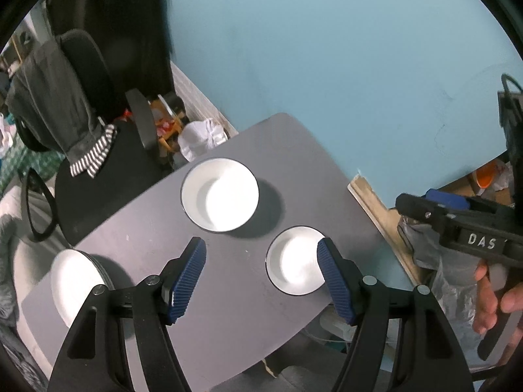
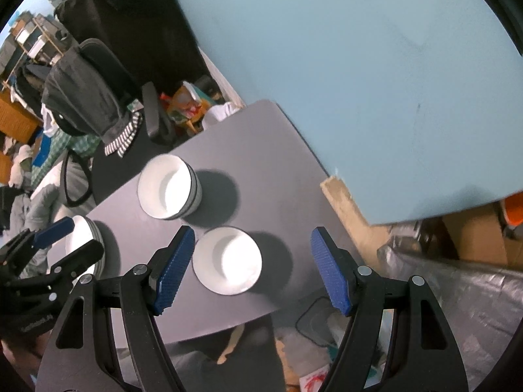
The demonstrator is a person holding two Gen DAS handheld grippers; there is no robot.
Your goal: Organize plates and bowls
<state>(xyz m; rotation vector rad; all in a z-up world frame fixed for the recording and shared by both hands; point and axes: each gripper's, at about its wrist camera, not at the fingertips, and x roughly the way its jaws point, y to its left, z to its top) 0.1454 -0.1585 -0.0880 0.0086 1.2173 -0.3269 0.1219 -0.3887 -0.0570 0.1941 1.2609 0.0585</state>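
Observation:
Three white dishes with dark rims sit on a small grey table [image 1: 228,310]. A large bowl [image 1: 219,194] stands at the far side; in the right wrist view [image 2: 168,187] it looks like a stack of bowls. A smaller bowl [image 1: 295,265] [image 2: 227,260] sits near the right edge. A stack of plates [image 1: 76,282] [image 2: 88,245] sits at the left edge. My left gripper [image 1: 261,253] is open and empty above the table, its right finger over the small bowl's rim. My right gripper [image 2: 251,241] is open and empty, hovering over the small bowl.
A black office chair [image 1: 81,104] draped with grey clothing stands left of the table. A light blue wall [image 1: 327,49] rises behind it. Clutter, plastic sheeting [image 2: 457,294] and cardboard boxes [image 2: 474,228] lie on the floor to the right.

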